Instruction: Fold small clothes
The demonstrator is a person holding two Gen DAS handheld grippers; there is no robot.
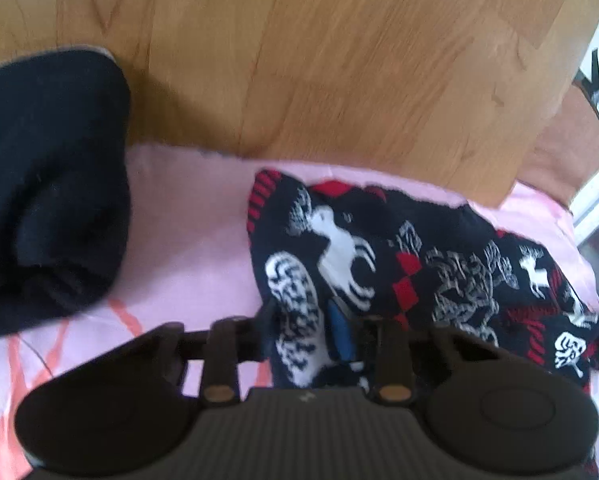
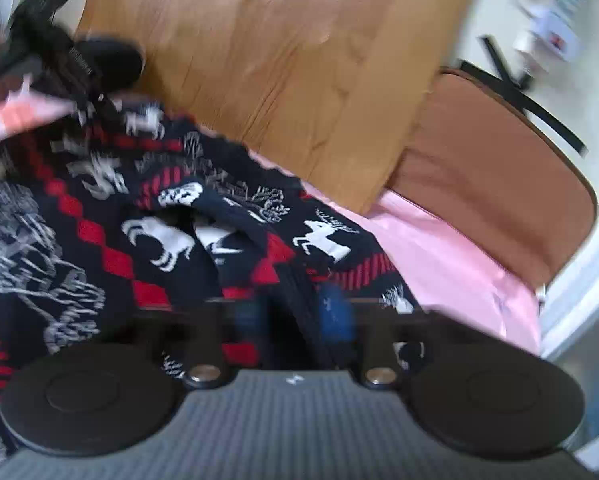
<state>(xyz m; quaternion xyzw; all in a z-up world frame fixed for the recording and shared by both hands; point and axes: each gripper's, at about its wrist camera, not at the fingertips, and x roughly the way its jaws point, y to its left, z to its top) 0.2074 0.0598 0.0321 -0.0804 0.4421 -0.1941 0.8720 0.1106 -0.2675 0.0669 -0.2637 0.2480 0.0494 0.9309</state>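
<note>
On pink cloth [image 1: 187, 216], both grippers pinch the sweater [image 1: 379, 248] (chair [image 2: 491, 184] right view only).

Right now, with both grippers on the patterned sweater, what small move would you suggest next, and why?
Probably lift both grippers together and carry the pinched edge over the rest. The left gripper and right gripper each look shut on the black, red and white reindeer-patterned knit sweater, which lies rumpled on the pink cloth. Motion blur leaves the grips a little uncertain.
</note>
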